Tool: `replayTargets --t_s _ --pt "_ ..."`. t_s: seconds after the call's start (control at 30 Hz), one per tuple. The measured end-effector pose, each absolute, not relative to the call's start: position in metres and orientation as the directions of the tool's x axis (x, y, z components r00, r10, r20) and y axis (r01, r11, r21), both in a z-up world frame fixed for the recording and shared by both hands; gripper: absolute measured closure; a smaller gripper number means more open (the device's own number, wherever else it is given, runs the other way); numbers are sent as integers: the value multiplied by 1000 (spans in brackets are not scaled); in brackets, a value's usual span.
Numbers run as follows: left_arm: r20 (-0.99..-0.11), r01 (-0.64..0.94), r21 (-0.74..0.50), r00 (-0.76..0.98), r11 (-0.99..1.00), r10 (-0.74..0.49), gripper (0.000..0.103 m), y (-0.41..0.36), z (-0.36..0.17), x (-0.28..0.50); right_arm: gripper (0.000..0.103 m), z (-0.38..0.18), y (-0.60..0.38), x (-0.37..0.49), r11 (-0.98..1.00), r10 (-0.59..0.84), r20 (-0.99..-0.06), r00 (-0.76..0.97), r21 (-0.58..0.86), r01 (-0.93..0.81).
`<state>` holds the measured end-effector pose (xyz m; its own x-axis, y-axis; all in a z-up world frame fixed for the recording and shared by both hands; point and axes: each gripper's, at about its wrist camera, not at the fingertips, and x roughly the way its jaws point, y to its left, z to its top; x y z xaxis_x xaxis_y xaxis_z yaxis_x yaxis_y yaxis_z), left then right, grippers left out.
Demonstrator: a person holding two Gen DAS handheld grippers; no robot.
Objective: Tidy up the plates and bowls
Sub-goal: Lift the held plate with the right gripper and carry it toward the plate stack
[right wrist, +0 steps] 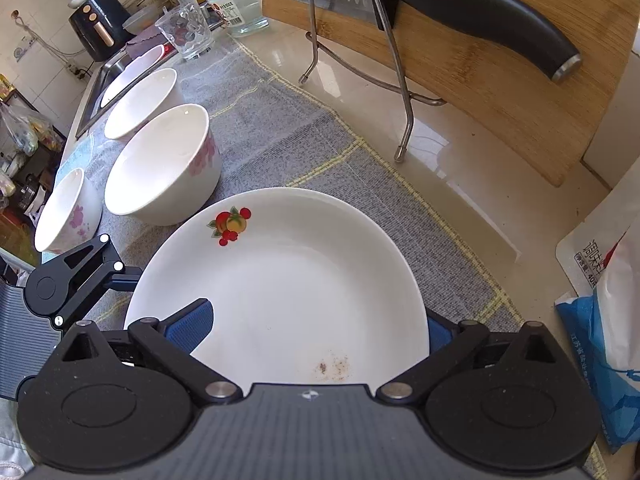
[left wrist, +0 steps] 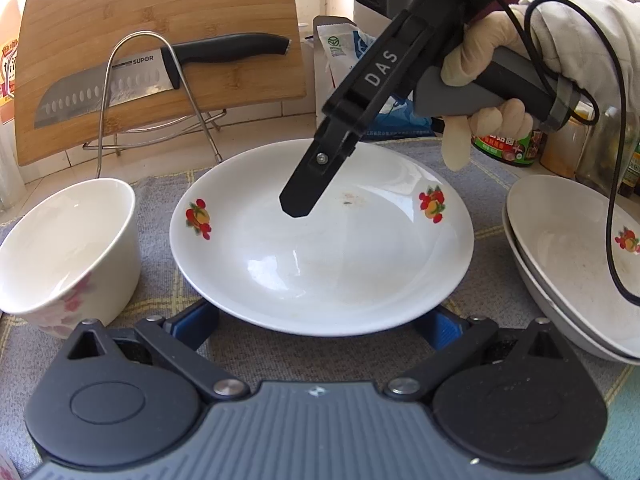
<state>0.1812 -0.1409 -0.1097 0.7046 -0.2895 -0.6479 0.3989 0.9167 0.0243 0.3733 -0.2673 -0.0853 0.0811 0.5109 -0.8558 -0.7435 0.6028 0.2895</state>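
Grey mat [left wrist: 248,354] on counter. Left gripper [left wrist: 320,326] wide open, straddling the fruit-print plate [left wrist: 320,240]; right gripper [right wrist: 316,326] wide open over the plate, gripping nothing.

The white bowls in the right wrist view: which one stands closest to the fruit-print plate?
The bowl with the pink flower print, almost touching the fruit-print plate's far-left rim; the other two sit farther off.

White plate [right wrist: 304,280] with red-orange fruit motifs
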Motion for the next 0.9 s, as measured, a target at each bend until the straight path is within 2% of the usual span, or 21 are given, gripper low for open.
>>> replayTargets --t_s 0.9 --pt "-650 419 50 703 907 -289 4 -142 -107 173 2 -76 -270 372 595 535 -844 42 340 -728"
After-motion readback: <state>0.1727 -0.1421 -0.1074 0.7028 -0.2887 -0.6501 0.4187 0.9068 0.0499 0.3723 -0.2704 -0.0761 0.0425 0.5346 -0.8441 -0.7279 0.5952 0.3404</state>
